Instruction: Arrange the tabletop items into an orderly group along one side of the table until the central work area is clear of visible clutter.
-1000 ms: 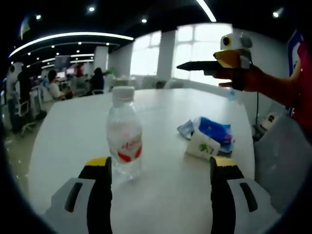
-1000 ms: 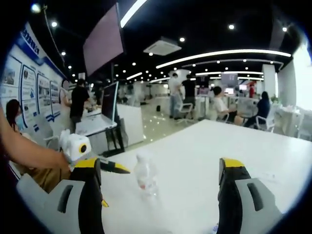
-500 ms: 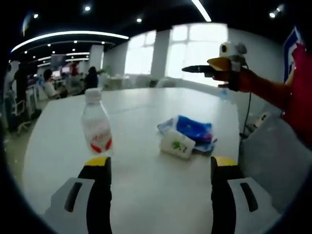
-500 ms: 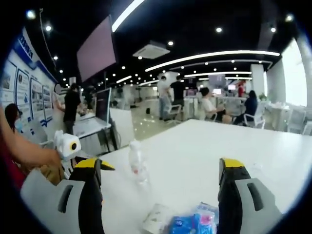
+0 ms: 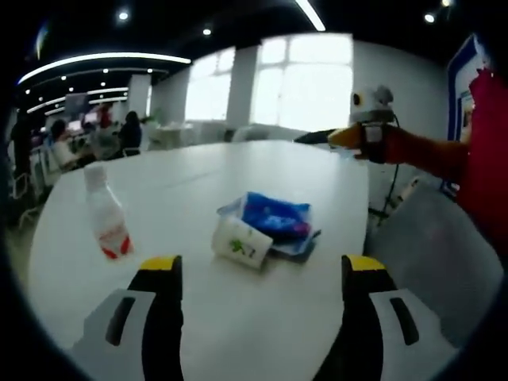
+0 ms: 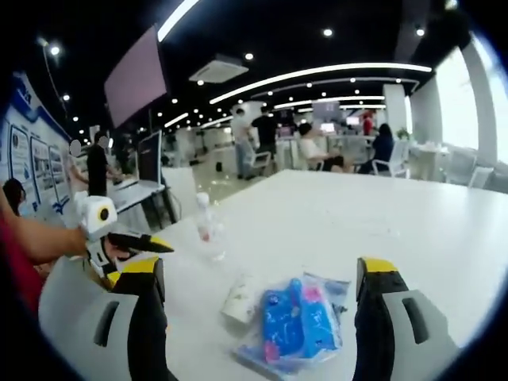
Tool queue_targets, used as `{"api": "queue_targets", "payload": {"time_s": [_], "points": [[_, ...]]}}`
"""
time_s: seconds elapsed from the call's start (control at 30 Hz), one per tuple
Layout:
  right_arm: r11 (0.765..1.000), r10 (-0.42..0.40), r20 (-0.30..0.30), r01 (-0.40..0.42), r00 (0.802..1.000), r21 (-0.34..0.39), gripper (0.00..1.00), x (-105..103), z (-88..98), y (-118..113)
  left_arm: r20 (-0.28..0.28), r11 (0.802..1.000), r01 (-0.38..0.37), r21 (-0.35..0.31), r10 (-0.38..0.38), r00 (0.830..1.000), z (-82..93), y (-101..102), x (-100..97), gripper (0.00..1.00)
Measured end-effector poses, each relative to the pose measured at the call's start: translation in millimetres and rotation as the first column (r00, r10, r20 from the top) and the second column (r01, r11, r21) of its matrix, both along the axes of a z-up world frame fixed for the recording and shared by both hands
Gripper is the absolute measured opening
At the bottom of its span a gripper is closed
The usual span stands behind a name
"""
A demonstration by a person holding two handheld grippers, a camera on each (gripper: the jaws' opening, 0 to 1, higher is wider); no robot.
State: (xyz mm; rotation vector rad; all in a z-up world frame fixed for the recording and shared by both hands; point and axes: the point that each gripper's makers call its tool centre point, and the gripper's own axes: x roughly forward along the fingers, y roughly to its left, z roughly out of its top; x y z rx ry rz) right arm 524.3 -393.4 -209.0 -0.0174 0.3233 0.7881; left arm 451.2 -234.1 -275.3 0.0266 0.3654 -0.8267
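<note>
In the left gripper view, a clear plastic water bottle [image 5: 105,221] stands on the white bench [image 5: 198,167], well left of a small white packet [image 5: 240,242]. That packet touches the front of a blue plastic pack [image 5: 274,218] lying behind it.

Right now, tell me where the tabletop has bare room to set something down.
Bare white table runs wide beyond the blue packet, toward the far chairs. Another free patch lies between the water bottle and the paper cup. It is crowded only where cup and blue packet lie together.
</note>
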Motion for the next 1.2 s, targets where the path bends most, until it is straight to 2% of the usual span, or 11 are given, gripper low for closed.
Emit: {"api": "queue_targets", "payload": {"time_s": [0.13,0.27,0.33,0.5,0.73,1.0,1.2], "points": [[1.0,-0.024,-0.046,0.023,0.999,-0.016,1.0,-7.0,-13.1,-4.7,-0.007,1.0,0.014,-0.005,-0.014,1.0,0.5,-10.7,-6.8,0.79],[1.0,-0.016,-0.067,0.015,0.998,-0.018,1.0,-12.3,-19.8,3.0,-0.012,1.0,0.026,-0.008,-0.026,1.0,-0.3,-15.7,-10.1,0.79],[1.0,-0.006,-0.076,0.005,0.997,-0.013,1.0,-14.6,-22.1,8.9,-0.018,1.0,0.029,0.006,-0.029,0.999,-2.3,-13.4,-10.7,0.78],[0.998,0.063,-0.133,-0.065,0.989,-0.014,0.99,-24.3,-35.3,34.9,-0.017,1.0,0.02,-0.012,-0.02,1.0,-0.3,-10.3,-9.3,0.78],[0.993,0.113,-0.24,-0.113,0.964,0.015,0.99,-24.3,-62.1,60.8,-0.036,1.0,0.029,0.004,-0.029,0.999,-6.8,-9.4,-3.1,0.78],[0.989,0.147,-0.323,-0.135,0.935,0.058,0.98,-20.9,-78.0,87.3,-0.046,1.0,0.023,0.002,-0.023,0.999,-10.5,-7.7,-2.1,0.78],[0.987,0.154,-0.417,-0.122,0.896,0.104,0.92,-15.1,-96.7,105.2,-0.059,1.0,0.002,0.0,-0.002,0.998,-14.5,3.5,-5.0,0.76]]}}
